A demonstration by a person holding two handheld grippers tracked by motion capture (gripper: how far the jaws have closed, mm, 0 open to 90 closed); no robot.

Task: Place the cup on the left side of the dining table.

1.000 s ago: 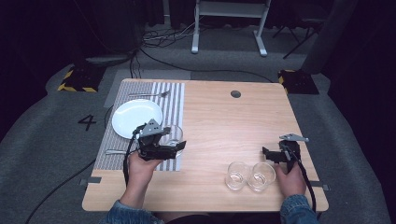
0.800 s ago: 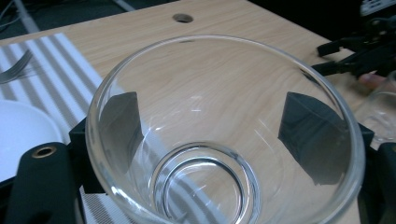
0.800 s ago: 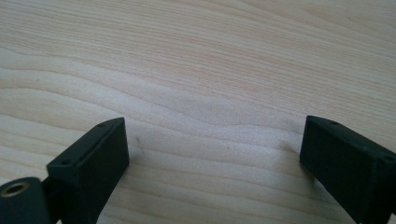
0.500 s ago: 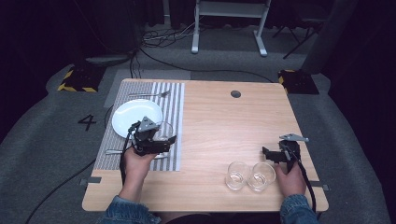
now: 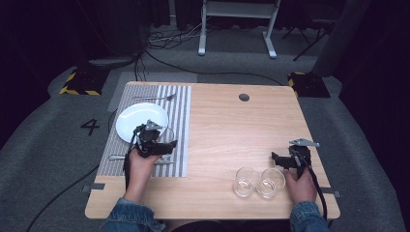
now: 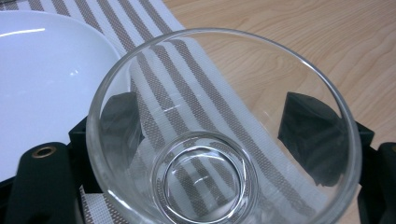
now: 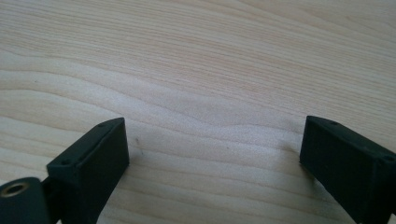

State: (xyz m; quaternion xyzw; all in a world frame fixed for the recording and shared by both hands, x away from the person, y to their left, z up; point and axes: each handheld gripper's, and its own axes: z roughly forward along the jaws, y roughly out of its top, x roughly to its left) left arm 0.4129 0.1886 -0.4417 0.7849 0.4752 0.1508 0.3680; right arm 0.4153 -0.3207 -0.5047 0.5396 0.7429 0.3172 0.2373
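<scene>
Left hand-held gripper [image 5: 167, 145] has its jaws clamped on a clear glass [image 6: 219, 135], carried over the striped placemat [image 5: 180, 121] just beside the white plate [image 5: 135, 120]; glass not set down yet, so placing it looks like the step in hand. Two more glasses [image 5: 258, 182] stand well away from the plate, near the table's [image 5: 232, 125] front edge, likely left to move. Right hand-held gripper [image 5: 275, 157] next to those glasses, jaws wide, nothing in them, bare wood below. A fork [image 5: 153, 98] lies beyond the plate, another utensil [image 5: 115, 157] on its near side. Light wooden table, grey carpet, dark room, cables on the floor.
</scene>
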